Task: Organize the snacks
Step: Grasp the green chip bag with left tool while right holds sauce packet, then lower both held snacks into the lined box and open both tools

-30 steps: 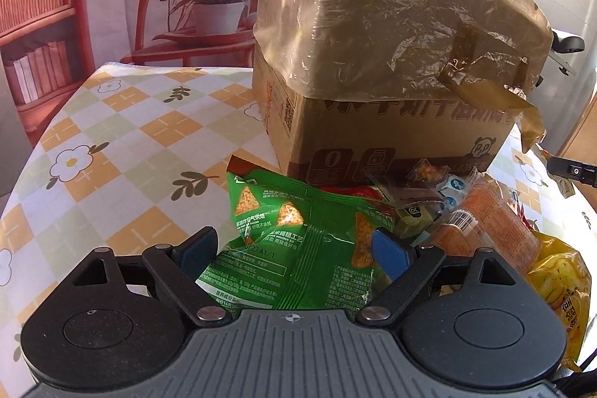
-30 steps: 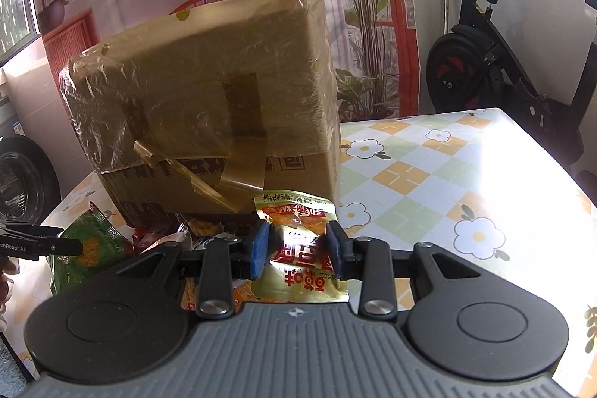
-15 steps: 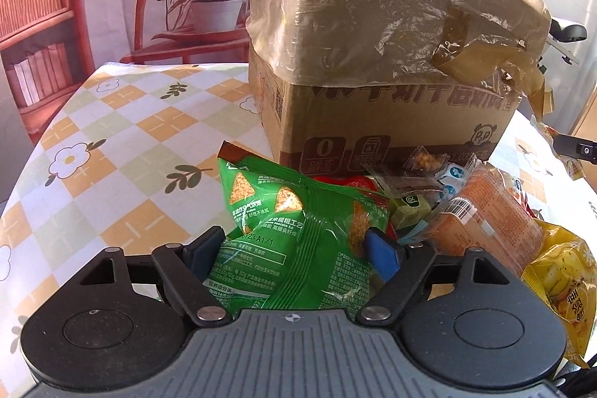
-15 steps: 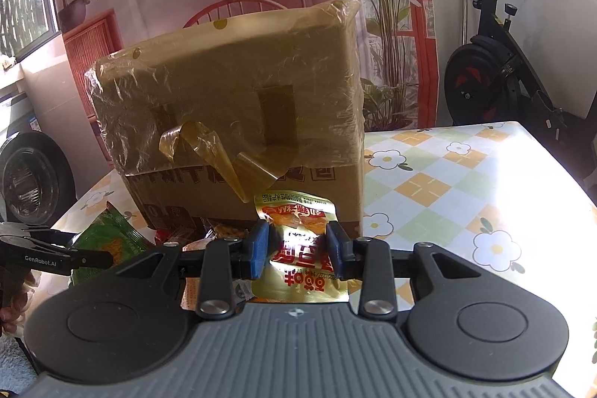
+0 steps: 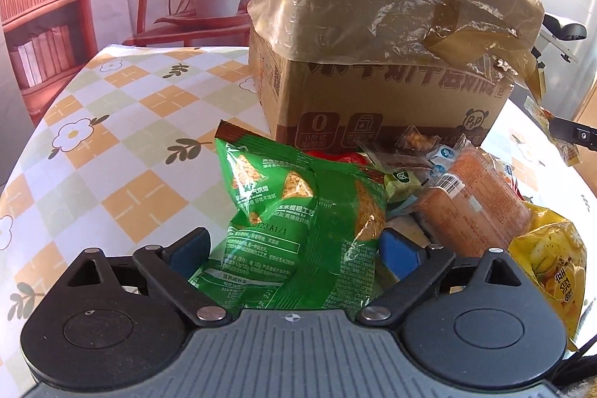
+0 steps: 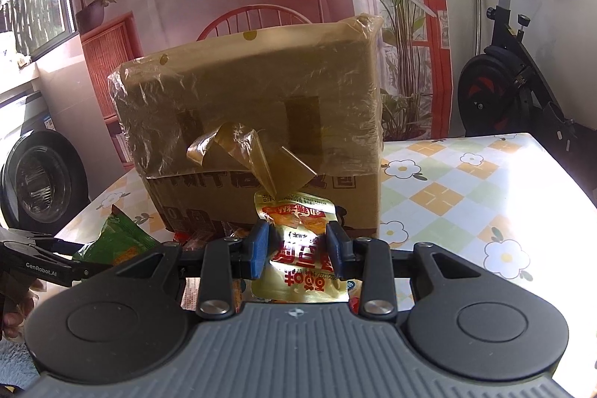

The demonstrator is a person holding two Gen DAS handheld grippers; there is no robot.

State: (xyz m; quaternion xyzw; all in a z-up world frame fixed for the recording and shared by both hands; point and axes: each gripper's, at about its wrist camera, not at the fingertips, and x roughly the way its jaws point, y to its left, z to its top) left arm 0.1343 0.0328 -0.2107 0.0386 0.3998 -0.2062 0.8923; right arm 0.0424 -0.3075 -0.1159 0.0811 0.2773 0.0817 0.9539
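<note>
A green chip bag [image 5: 298,204] lies on the flowered tablecloth [image 5: 123,152], in front of a cardboard box [image 5: 373,99] covered with yellowish plastic film. My left gripper [image 5: 294,248] straddles the bag and its jaws are opening. The left pad stands clear of the bag and the right pad sits at its edge. In the right wrist view, my right gripper [image 6: 297,245] is shut on a gold snack pouch [image 6: 296,215] and holds it up before the box [image 6: 261,99]. The green bag [image 6: 115,241] shows at lower left there.
A heap of snacks lies right of the green bag: an orange packet [image 5: 477,196], a yellow chip bag [image 5: 552,256] and small wrapped pieces [image 5: 418,152]. A red chair [image 6: 253,21] stands behind the table and an exercise bike [image 6: 522,62] to its right.
The left jaws narrowed toward the green bag, then spread wide again, and the bag stayed on the table. The right gripper tilted slightly and kept its hold on the gold pouch.
</note>
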